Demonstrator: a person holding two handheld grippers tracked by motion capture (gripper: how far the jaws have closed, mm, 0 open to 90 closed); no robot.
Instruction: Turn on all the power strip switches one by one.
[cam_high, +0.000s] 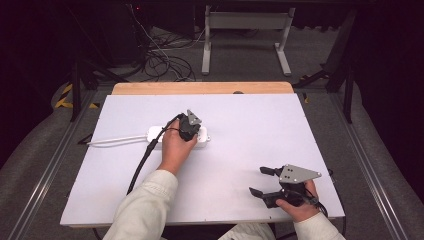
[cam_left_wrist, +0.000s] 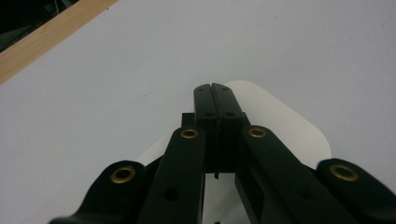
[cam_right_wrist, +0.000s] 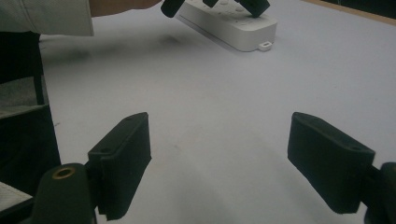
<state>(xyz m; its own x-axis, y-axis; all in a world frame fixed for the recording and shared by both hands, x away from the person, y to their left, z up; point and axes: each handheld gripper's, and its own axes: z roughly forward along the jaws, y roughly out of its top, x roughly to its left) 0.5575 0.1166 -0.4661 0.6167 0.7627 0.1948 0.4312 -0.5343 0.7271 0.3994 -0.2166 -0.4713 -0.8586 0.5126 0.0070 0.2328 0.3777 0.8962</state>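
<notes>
Two hand-held claws over a white worktop, one at a power strip.

We see the left claw (cam_high: 192, 131) clenched, jaws pressed together, tip down on the white power strip (cam_high: 204, 136) — which lies mid-worktop, its cord (cam_high: 116, 141) running toward the left edge. The right claw (cam_high: 261, 181) rests near the front right corner — released, jaws wide apart, holding nothing.

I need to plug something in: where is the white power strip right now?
In the high view the white plastic power strip lies left of the table's middle, under the shut left gripper.
</notes>
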